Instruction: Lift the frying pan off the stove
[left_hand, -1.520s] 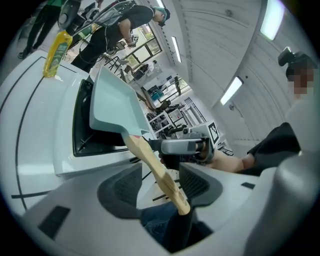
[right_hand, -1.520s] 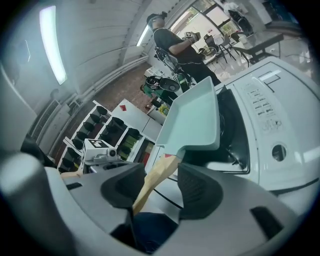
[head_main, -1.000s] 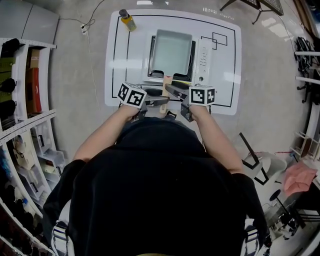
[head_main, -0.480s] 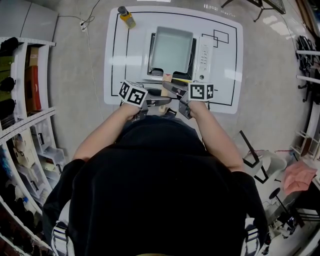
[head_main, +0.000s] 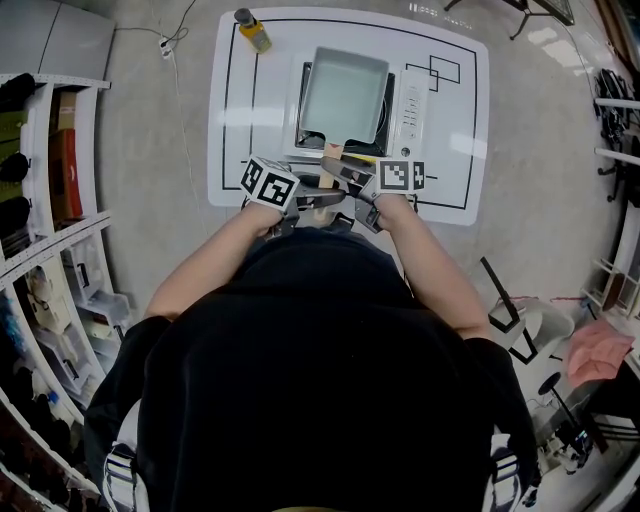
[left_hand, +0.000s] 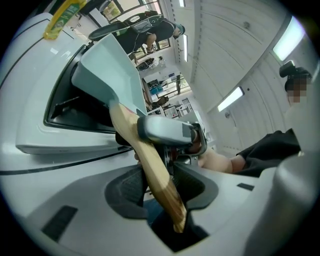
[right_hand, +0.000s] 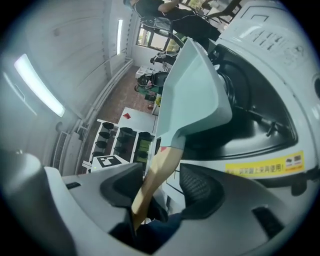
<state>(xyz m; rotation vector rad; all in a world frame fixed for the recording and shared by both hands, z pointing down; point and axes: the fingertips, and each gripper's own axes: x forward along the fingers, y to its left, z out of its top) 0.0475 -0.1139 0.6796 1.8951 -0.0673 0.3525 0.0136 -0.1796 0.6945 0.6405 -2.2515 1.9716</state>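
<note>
A square pale-green frying pan (head_main: 345, 95) sits on a white portable stove (head_main: 408, 100), its wooden handle (head_main: 333, 153) pointing at me. Both grippers meet at that handle. In the left gripper view the handle (left_hand: 150, 165) runs between the pads of my left gripper (left_hand: 156, 185), whose jaws are closing and touch it on both sides. My right gripper (right_hand: 160, 192) also straddles the handle (right_hand: 157, 172); the wood lies against one pad with a gap to the other. In the head view the left gripper (head_main: 328, 190) comes from the left, the right gripper (head_main: 340, 172) from the right.
The stove stands on a white table (head_main: 440, 180) marked with black lines. A yellow bottle (head_main: 253, 33) stands at its far left corner. Shelves (head_main: 50, 180) line the left side; a pink cloth (head_main: 598, 350) and stands lie on the floor at right.
Both grippers have moved forward along the handle toward the pan. The left gripper's jaws have drawn in around the handle.
</note>
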